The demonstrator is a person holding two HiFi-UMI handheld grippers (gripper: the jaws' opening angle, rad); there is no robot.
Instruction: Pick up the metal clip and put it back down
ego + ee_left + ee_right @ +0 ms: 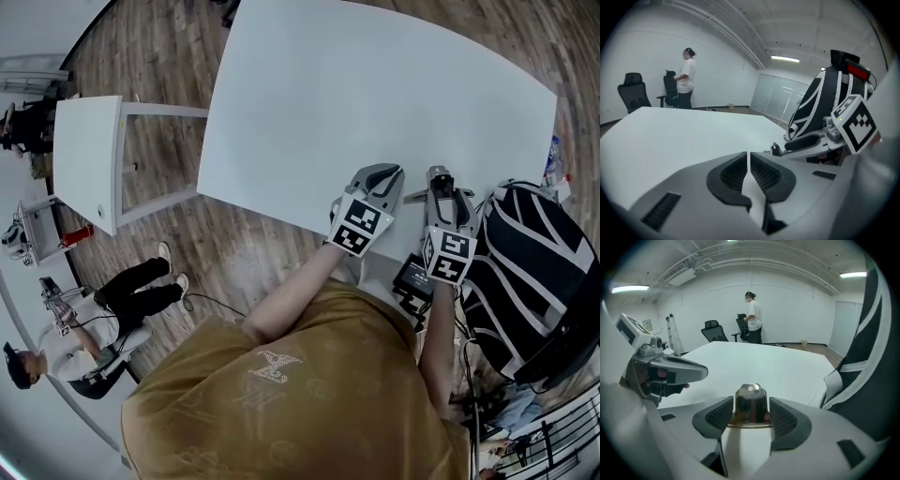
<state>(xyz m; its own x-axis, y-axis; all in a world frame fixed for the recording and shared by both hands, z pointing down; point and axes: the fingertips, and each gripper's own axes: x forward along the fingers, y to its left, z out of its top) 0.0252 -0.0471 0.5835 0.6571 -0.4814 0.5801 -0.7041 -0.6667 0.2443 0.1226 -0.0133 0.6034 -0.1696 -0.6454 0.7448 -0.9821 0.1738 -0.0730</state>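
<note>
The table (white, plain-topped) bears the metal clip near its edge.

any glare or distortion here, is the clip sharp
Right gripper view: the metal clip is sharp, its shiny face reflecting dark, not blown out; corners go black from the wide lens. Left gripper view: the ceiling light glows bright. Head view: the white table looks evenly lit, its edges bowed.
</note>
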